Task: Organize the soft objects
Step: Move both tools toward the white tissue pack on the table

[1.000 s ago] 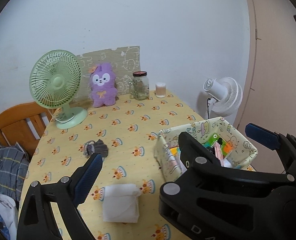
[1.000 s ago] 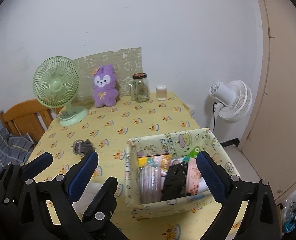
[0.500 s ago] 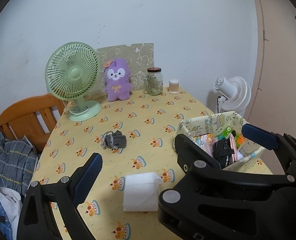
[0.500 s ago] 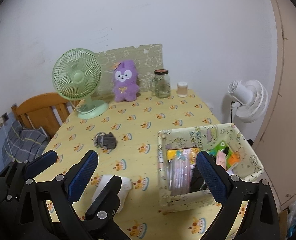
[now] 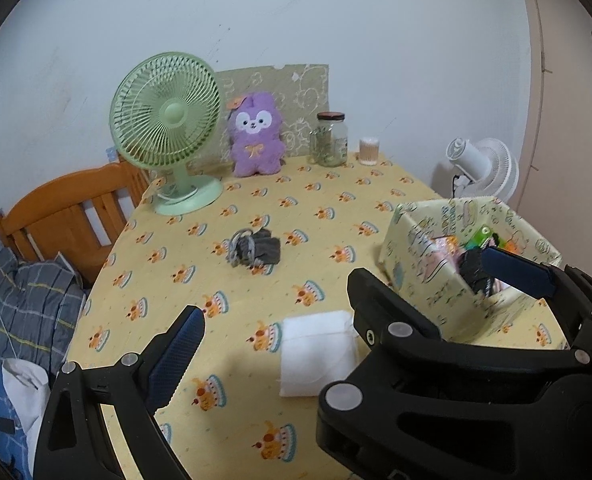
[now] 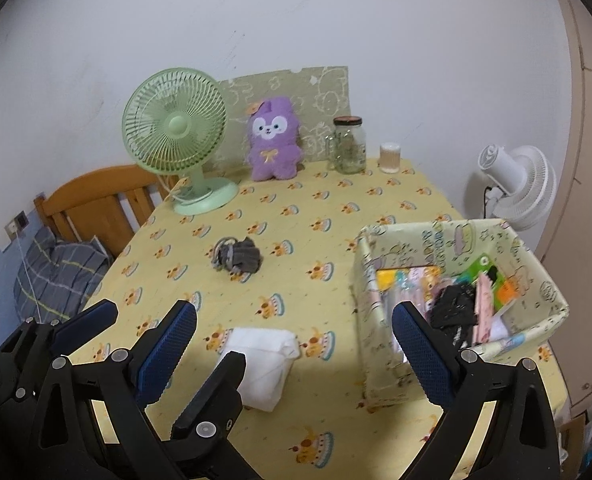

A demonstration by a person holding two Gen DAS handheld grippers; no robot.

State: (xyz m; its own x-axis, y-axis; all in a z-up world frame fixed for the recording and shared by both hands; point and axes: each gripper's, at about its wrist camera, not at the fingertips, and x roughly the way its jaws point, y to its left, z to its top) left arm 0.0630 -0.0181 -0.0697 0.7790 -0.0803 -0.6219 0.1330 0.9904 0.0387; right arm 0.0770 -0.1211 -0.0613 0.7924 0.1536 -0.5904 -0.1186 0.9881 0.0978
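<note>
A folded white cloth (image 5: 315, 352) (image 6: 264, 356) lies near the table's front edge. Farther back, mid-table, sits a bundle of grey socks (image 5: 256, 248) (image 6: 238, 258). On the right, a patterned box (image 5: 423, 256) (image 6: 435, 228) holds a black soft item (image 6: 453, 308) and several colourful things. My left gripper (image 5: 315, 320) hovers open above the white cloth. My right gripper (image 6: 294, 312) is open too, one finger over the cloth's left side and the other by the box's near wall. The two grippers overlap, each partly hiding the other. Nothing is held.
Along the back stand a green desk fan (image 5: 168, 128), a purple plush (image 5: 256, 136), a glass jar (image 5: 331, 140) and a small cup (image 5: 369, 152). A wooden chair (image 5: 68, 216) with plaid fabric is left of the table. A white fan (image 5: 483, 168) stands at right.
Both grippers have moved left, away from the box and toward the white cloth, and pulled back slightly. The box now sits to their right. Both stay open and empty.
</note>
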